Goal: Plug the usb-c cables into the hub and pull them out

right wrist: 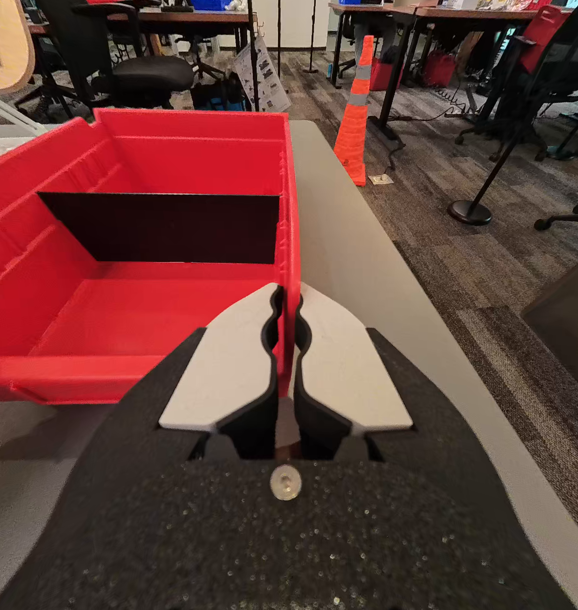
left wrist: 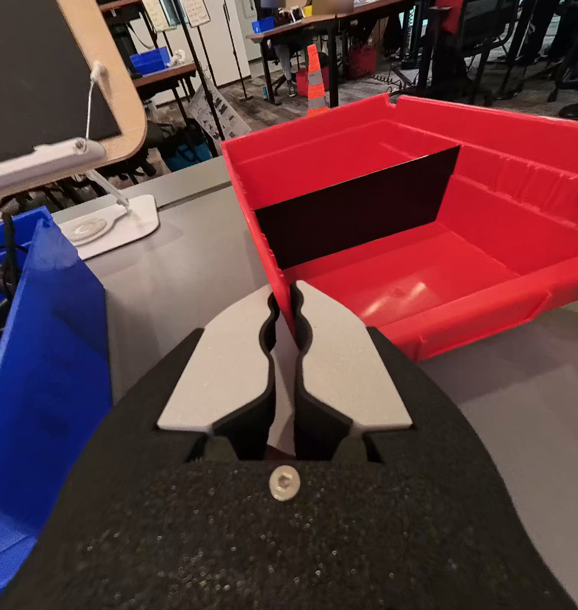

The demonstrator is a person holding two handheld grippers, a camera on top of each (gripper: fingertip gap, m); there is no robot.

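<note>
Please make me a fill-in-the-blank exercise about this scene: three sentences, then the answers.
1. The left claw and the right claw each close on a side wall of the ___ bin.
2. A ___ divider splits the bin in two.
3. An ___ cone stands on the floor beyond.

Answers: red; black; orange

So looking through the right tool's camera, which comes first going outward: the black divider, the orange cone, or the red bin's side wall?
1. Red bin's side wall: right at the right tool, between its tips.
2. Black divider: ahead and left, across the bin.
3. Orange cone: farthest, on the floor, ahead and right.
</note>
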